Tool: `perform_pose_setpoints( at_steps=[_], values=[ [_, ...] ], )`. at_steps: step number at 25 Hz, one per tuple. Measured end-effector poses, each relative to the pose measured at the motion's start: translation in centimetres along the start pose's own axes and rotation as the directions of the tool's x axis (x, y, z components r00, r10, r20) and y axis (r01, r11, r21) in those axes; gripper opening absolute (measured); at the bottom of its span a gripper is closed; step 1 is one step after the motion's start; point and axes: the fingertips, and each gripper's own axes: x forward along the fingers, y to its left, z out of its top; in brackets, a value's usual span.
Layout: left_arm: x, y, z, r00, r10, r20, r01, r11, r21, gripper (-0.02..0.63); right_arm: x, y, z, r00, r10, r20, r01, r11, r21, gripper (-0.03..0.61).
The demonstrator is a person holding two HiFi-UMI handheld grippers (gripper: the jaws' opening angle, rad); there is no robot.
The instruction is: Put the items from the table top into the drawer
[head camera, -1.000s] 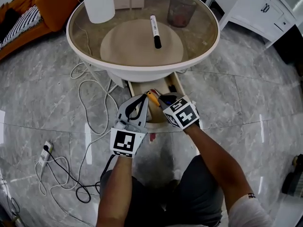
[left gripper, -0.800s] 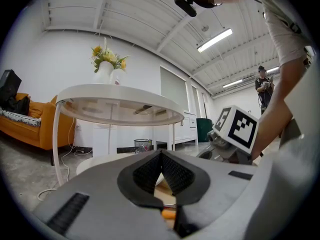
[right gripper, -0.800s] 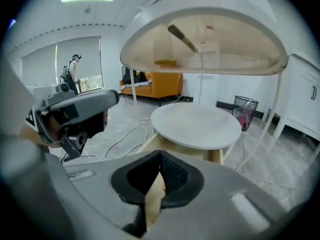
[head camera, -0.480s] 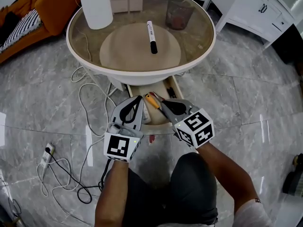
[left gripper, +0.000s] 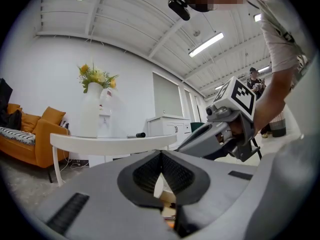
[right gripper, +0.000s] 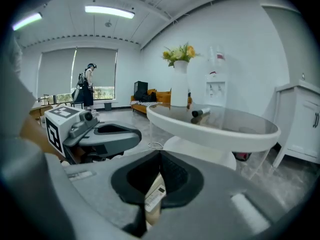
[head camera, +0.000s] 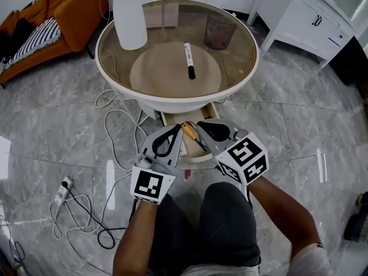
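Below the counter [head camera: 172, 100] rim, lower centre of frame: drawer [head camera: 198, 157] pulled open, with an orange-handled tool [head camera: 187, 130] and other small bits inside. Left gripper [head camera: 177, 127] and right gripper [head camera: 201, 125] hover over it side by side. Jaws are together on both, nothing between the pads. Marker [head camera: 188, 60] lies on the glass near the counter's centre, well clear of the raised cream rim. Print on its barrel is too small to read. White vase [head camera: 129, 16] stands at the counter's upper-left edge. Floor is open to the right of the drawer; cables [head camera: 107, 101] loop on the left. White cabinet [head camera: 310, 16] upper right and orange sofa [head camera: 69, 10] upper left both stand apart from the counter. Gripper cubes carry square black-and-white markers, no text.
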Motion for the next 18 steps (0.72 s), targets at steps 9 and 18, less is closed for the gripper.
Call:
perform_pose_setpoints(
  at_steps=[9, 18],
  values=[
    [0.2, 1.0, 5.4, 0.999, -0.007, 0.042, 0.006, 0.999, 0.036, 0.0, -1.7, -0.7, 7.1, 0.999, -0.029, 0.035, 0.029, 1.0, -0.006, 0.002],
    [1.3, 3.0, 9.3, 0.998, -0.02, 0.06, 0.018, 0.999, 0.026, 0.0, -1.0, -2.9, 11.0, 0.995, -0.097, 0.005, 0.097, 0.994, 0.042, 0.002]
  ],
)
